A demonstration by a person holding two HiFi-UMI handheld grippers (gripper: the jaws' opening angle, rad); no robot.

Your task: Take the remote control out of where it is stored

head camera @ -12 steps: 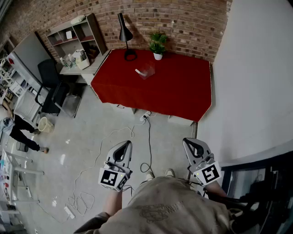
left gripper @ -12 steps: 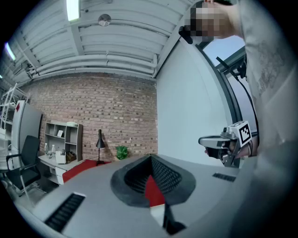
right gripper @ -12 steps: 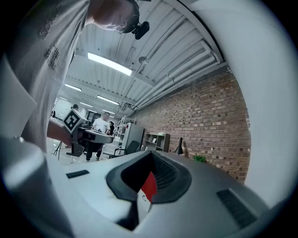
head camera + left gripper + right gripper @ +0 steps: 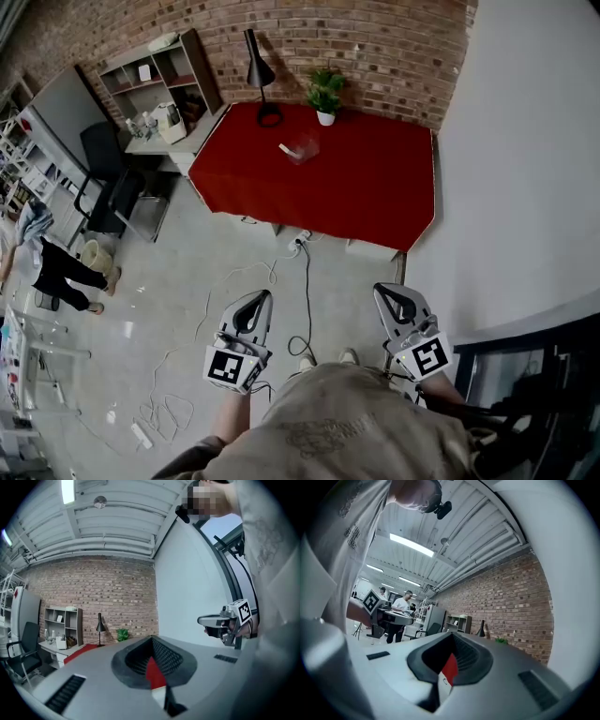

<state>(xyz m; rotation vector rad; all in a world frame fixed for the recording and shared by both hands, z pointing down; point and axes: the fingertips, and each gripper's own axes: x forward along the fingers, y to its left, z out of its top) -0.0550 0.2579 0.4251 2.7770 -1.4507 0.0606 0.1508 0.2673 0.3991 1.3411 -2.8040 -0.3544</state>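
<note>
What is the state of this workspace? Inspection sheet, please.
Surface: red-covered table against the brick wall.
Job's things: clear container on the table; remote control too small to make out.
Clutter: black lamp and potted plant at the table's back edge.
Grippers: left gripper and right gripper both shut, empty, level, well short of the table.
Cables: black cable runs from a power strip on the floor.
Surroundings: shelf unit, office chair, a person at left.
</note>
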